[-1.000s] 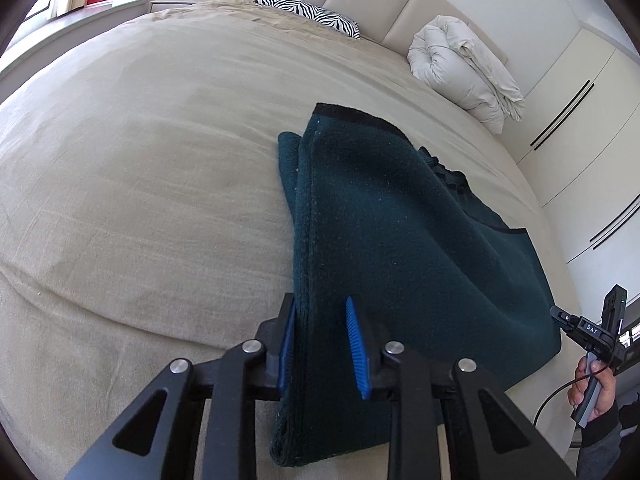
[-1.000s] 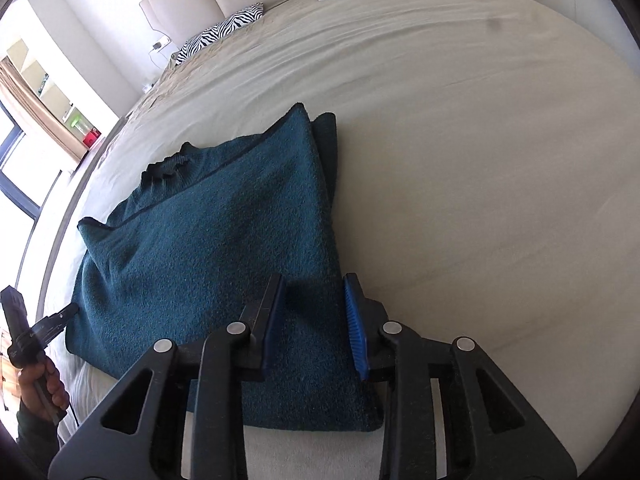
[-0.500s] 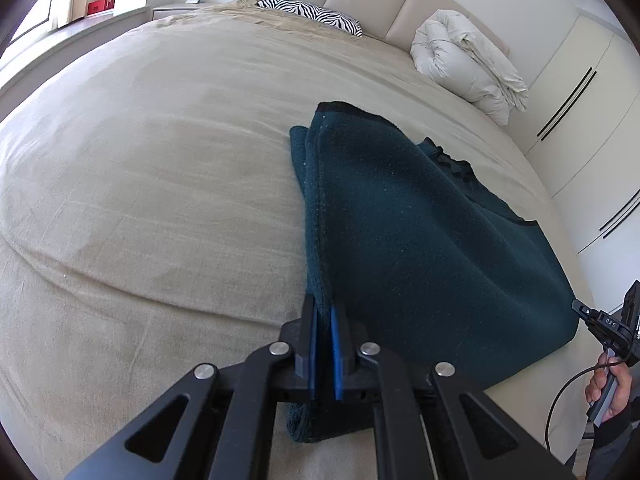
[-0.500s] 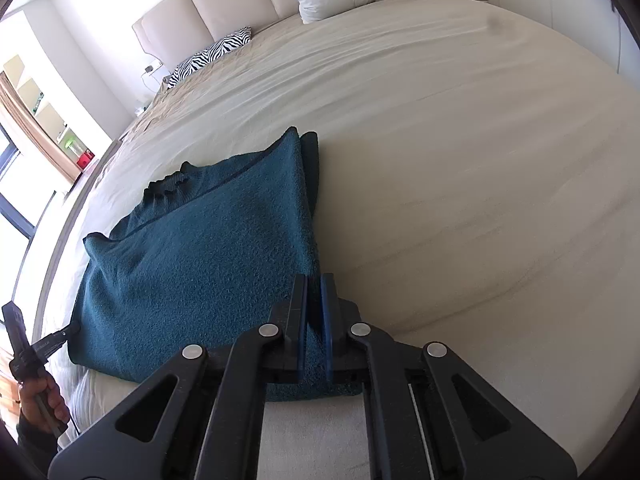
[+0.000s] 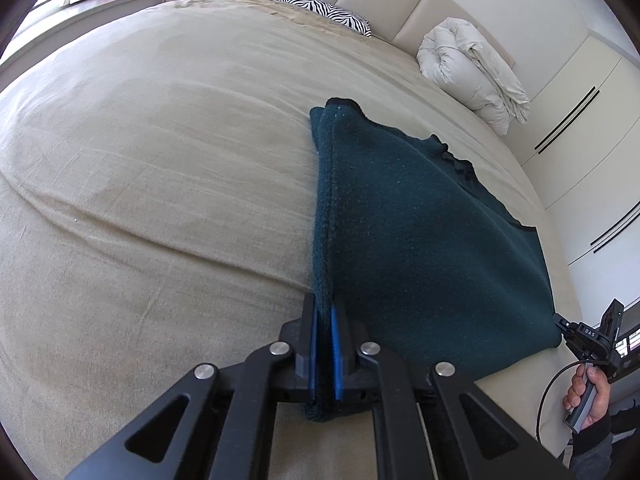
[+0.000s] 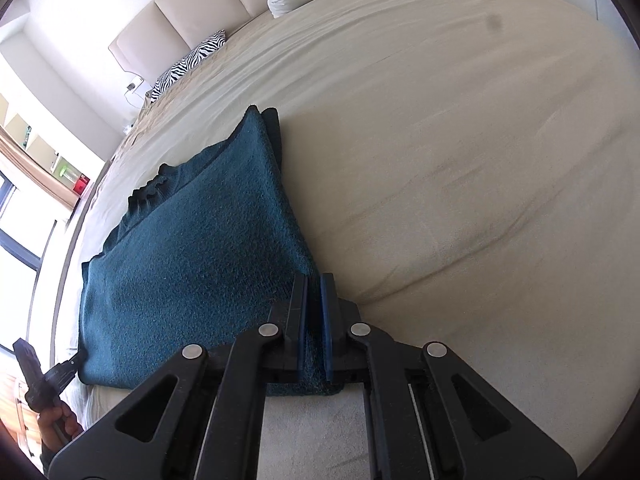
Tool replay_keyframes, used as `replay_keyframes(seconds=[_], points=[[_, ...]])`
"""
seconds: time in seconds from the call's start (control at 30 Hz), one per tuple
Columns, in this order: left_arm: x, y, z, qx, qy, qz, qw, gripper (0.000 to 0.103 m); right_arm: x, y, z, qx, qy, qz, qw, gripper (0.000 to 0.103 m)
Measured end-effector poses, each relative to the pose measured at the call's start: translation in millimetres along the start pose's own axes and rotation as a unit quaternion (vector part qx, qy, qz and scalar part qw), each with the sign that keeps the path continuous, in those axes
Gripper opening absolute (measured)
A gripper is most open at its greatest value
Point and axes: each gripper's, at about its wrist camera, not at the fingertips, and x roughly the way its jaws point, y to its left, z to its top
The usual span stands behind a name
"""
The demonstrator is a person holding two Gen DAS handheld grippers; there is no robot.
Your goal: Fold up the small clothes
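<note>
A dark teal knitted garment (image 5: pixel 412 232) lies folded on the beige bed; it also shows in the right wrist view (image 6: pixel 200 248). My left gripper (image 5: pixel 325 312) is shut on the garment's near left corner, with fabric pinched between the blue pads. My right gripper (image 6: pixel 314 284) is shut on the garment's near right corner. The gripped edge is raised a little off the bed. The right gripper shows at the garment's far corner in the left wrist view (image 5: pixel 560 326). The left gripper shows at the far corner in the right wrist view (image 6: pixel 78 360).
The beige bed sheet (image 5: pixel 160 160) spreads wide on all sides. A zebra pillow (image 5: pixel 320 10) and a rolled white duvet (image 5: pixel 472 68) lie by the headboard. White wardrobe doors (image 5: pixel 580 120) stand at the right. A window and shelves (image 6: pixel 36 152) are at the left.
Both grippers went from open around the garment's near edge to shut on its corners. They have since lifted that edge slightly.
</note>
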Motion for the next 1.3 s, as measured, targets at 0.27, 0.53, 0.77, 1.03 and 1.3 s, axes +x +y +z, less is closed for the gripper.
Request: replay_keyframes(seconds=[0.27,0.53,0.77,1.03,1.3], points=[[-1,5,-6,0.001,-0.001,0.001,1.0,0.008,6,-8,-9,0.007,0.004,-0.009,1.0,0.005],[1,11,-5,-0.016,-0.001,-0.01,0.9998,0.013,2,5,-15,-0.023,0.004,-0.036,0.999,0.005],[2,8,-4,-0.008,0.0,-0.003,1.0,0.012,0,-2,-20,-0.002,-0.003,-0.027,1.0,0.005],[-5,6,0,-0.022,-0.007,-0.007,0.9997,0.028,-10,-5,-17,0.022,0.001,-0.003,1.0,0.014],[-23,-37,34,0.024,-0.065,0.008,0.9976,0.043,-57,36,15,0.002,-0.078,0.037,0.996,0.055]])
